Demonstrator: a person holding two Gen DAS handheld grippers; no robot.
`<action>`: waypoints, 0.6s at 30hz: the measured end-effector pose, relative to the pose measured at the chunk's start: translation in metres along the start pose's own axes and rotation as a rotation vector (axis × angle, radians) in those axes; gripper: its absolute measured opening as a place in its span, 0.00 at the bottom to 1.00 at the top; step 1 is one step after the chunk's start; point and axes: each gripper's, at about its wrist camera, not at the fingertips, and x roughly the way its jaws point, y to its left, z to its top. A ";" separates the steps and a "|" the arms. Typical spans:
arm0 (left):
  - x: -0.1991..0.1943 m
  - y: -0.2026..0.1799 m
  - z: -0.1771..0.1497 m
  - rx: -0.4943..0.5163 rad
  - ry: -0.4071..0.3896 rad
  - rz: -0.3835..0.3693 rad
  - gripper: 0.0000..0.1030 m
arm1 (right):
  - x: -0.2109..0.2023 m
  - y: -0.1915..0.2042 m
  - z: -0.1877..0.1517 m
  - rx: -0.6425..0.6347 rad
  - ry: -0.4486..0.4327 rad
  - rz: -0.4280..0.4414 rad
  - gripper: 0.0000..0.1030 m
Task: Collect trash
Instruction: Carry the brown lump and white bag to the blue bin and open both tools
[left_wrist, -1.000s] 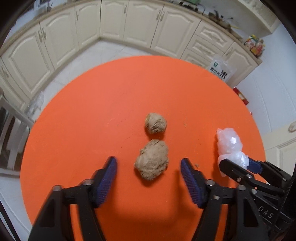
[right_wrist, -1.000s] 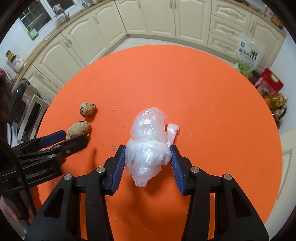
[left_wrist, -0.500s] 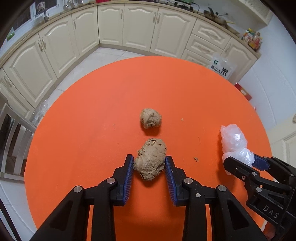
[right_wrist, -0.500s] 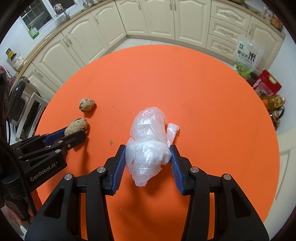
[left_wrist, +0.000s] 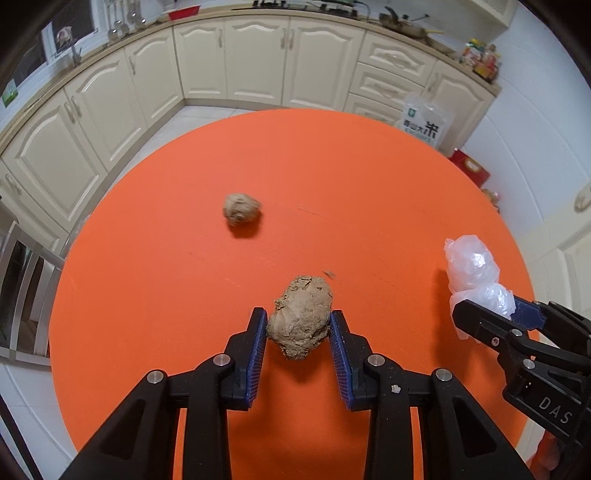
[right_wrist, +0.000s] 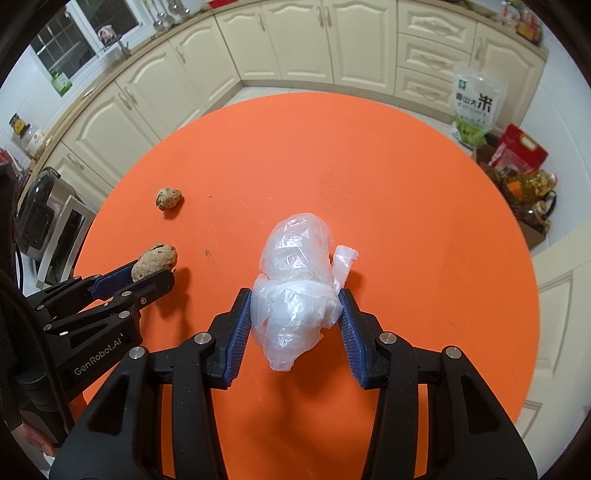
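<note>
**Two bits of trash held, one left on the table**

The picking-up step is in hand. Two pieces of trash are already gripped, one in each pair of tongs, and both look lifted a little off the orange table (left_wrist: 155, 280), since a shadow is seen under each one.

The left tongs (left_wrist: 298, 334) are closed most of the way. A big brown lump (left_wrist: 301, 319) is pinched between the blue pads (left_wrist: 258, 343), and both pads are pressed against its sides. The lump looks dry and crumbly, so a soft squeeze is called for, or bits may be broken off. One small crumb (left_wrist: 328, 273) is seen on the table just past it.

The right tongs (right_wrist: 295, 325) are closed part of the way too. A crumpled clear bag (right_wrist: 295, 284) is held between the pads, which are sunk into its sides. The bag is soft and slippery, so it may be lost if the grip is let go slack.

A small brown lump (left_wrist: 242, 209) is left on the table, well apart from both tongs, on the far left side.

No bin is seen in either view. Next, the two held pieces probably need to be carried to wherever the trash is kept, and then the small lump can be fetched.
</note>
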 end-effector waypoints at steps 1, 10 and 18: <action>-0.004 -0.005 -0.003 0.010 -0.006 -0.001 0.29 | -0.004 -0.003 -0.004 0.006 -0.004 -0.001 0.42; -0.033 -0.059 -0.040 0.120 -0.037 -0.040 0.29 | -0.049 -0.048 -0.047 0.100 -0.064 -0.035 0.42; -0.062 -0.111 -0.079 0.267 -0.077 -0.095 0.29 | -0.096 -0.093 -0.100 0.202 -0.107 -0.095 0.42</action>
